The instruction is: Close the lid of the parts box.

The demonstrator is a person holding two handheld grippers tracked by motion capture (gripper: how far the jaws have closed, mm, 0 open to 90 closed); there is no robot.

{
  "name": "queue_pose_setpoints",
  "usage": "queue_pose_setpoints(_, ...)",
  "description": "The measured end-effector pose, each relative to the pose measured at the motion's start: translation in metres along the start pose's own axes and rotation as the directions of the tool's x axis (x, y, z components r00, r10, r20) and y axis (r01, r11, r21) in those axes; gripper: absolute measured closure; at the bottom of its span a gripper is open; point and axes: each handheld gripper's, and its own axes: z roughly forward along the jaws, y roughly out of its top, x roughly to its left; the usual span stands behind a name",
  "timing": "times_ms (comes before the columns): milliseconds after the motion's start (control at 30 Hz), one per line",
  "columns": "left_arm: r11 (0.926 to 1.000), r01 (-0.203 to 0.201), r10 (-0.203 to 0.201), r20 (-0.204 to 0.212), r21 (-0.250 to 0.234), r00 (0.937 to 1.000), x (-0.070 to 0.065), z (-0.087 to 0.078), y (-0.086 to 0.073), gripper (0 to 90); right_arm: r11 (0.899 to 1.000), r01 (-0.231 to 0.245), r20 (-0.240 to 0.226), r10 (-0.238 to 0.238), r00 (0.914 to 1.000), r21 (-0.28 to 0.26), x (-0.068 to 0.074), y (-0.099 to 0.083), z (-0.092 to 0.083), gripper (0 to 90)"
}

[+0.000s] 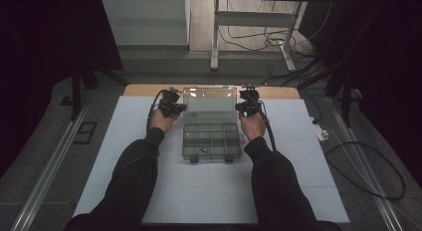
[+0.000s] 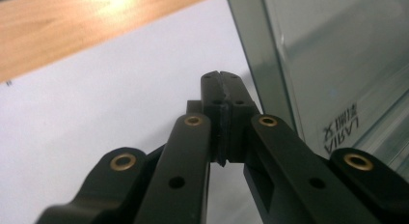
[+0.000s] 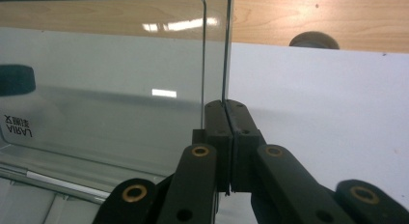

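A clear plastic organiser box (image 1: 211,141) sits mid-table with its lid (image 1: 209,104) standing upright at the back. One front compartment holds a small dark item (image 1: 203,150). My left gripper (image 1: 180,107) is at the lid's left edge, jaws pressed together with nothing between them (image 2: 222,77); the lid (image 2: 337,64) rises just to their right. My right gripper (image 1: 240,107) is at the lid's right edge, also shut (image 3: 225,104). The lid's thin side edge (image 3: 225,50) rises straight beyond its tips; I cannot tell whether they touch it.
The box rests on a white mat (image 1: 209,191) over a wooden table (image 2: 72,31). A dark round object (image 3: 313,39) lies at the mat's far edge. Cables (image 1: 378,166) trail on the floor to the right. A white table frame (image 1: 249,22) stands beyond.
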Motion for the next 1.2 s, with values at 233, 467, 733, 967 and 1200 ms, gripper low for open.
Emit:
queue_pose_setpoints(233,0.999,-0.001,0.003,0.044,-0.045,0.999,0.001,-0.009,0.004,89.3,0.999,0.009,-0.001,-0.009,1.0,-0.036,0.001,-0.006,-0.009,88.1)
queue_pose_setpoints(467,0.9987,-0.003,0.008,0.084,-0.052,0.9964,-0.001,-0.018,0.004,89.3,0.999,0.03,-0.01,-0.031,0.9995,-0.042,0.002,-0.009,-0.02,87.2)
queue_pose_setpoints(733,0.9983,-0.019,0.024,0.102,-0.056,0.9945,-0.006,-0.026,0.002,89.3,1.0,0.024,-0.09,-0.025,0.9956,-0.011,-0.003,-0.013,-0.033,82.1)
queue_pose_setpoints(967,0.9977,-0.042,0.047,0.109,-0.054,0.993,-0.01,-0.032,-0.001,89.3,0.998,0.055,-0.193,-0.045,0.9801,0.044,-0.011,-0.019,-0.047,85.8)
queue_pose_setpoints(1200,0.9965,-0.064,0.07,0.117,-0.054,0.9906,-0.015,-0.038,-0.004,89.2,0.986,0.16,-0.218,-0.146,0.9649,0.048,-0.003,-0.023,-0.056,88.7)
